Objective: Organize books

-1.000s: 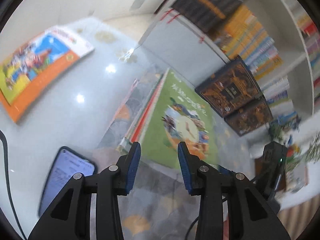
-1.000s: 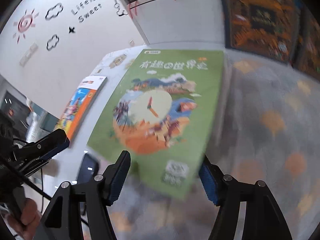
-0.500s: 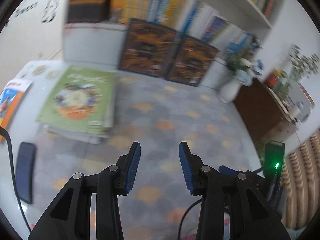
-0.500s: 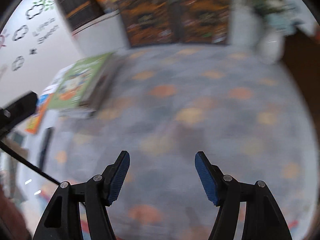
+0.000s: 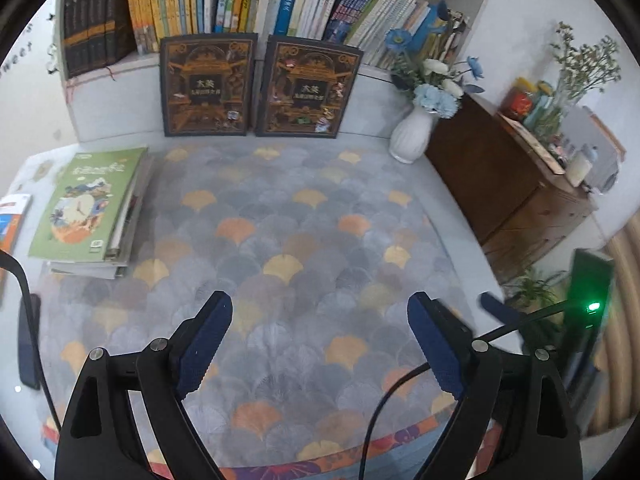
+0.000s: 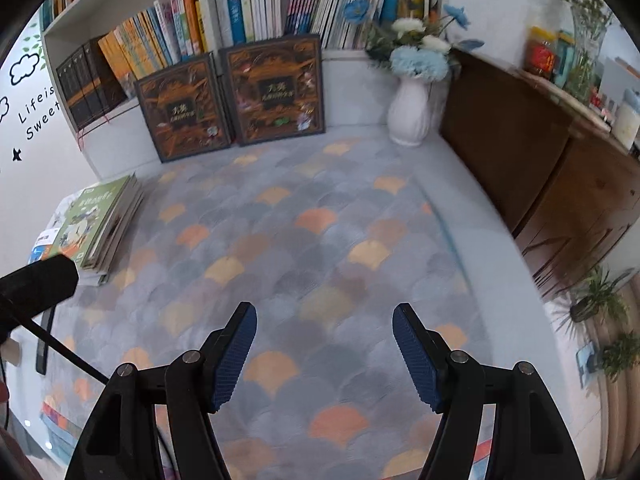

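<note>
Both hand-held grippers hover empty over a patterned rug (image 5: pixel 320 240): the left gripper (image 5: pixel 320 344) and the right gripper (image 6: pixel 324 354) each show their blue pads spread wide with nothing between them. The stack of books (image 5: pixel 92 212), topped by a green cover, lies flat at the left edge of both views, near the rug's border. One more book (image 5: pixel 12 220), orange and blue, sits just beyond it at the far left. That loose book looks like the next pick: approach low, jaws parallel to its long edge, and pinch the edge, not the cover. Two dark display books (image 5: pixel 256 84) lean upright at upper centre below the shelf (image 6: pixel 200 24). A white vase (image 5: pixel 412 136) stands at upper right beside a wooden cabinet (image 6: pixel 540 168). A dark phone (image 5: pixel 30 340) lies at lower left, and the left gripper's cable crosses it, a likely snag.
</note>
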`<act>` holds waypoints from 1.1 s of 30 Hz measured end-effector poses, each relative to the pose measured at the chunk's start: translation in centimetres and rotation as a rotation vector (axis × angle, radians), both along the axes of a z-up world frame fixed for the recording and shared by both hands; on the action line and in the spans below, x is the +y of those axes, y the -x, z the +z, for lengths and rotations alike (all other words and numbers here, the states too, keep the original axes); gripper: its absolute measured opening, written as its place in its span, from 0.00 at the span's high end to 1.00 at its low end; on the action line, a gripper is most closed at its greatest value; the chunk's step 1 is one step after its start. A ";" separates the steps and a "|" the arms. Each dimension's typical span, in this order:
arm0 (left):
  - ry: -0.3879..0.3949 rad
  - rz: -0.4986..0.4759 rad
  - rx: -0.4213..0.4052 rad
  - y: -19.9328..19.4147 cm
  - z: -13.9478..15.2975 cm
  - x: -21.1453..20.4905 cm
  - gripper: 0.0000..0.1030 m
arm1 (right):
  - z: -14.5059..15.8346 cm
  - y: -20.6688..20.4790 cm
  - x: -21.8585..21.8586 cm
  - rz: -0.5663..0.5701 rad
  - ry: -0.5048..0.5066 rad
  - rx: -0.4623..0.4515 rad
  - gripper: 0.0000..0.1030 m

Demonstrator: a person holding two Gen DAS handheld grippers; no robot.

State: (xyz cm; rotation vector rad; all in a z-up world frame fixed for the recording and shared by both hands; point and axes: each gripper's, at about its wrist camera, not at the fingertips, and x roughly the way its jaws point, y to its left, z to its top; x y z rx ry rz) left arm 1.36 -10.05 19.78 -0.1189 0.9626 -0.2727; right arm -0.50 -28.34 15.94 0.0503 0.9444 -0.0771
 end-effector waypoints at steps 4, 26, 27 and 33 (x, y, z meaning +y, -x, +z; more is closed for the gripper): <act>-0.083 0.039 -0.017 0.4 -0.1 -1.3 0.14 | 1.0 -0.4 -1.1 0.021 -0.012 -0.023 0.33; -0.290 0.413 0.042 1.3 -3.7 -0.9 0.14 | -0.5 -1.5 -3.1 0.164 -0.047 -0.007 0.32; -0.291 0.420 0.066 1.1 -3.9 -0.8 0.13 | -0.6 -1.6 -3.1 0.169 -0.050 -0.006 0.32; -0.373 0.421 0.066 1.1 -6.2 -1.3 0.12 | -4.1 -2.0 -3.2 0.180 -0.030 0.039 0.30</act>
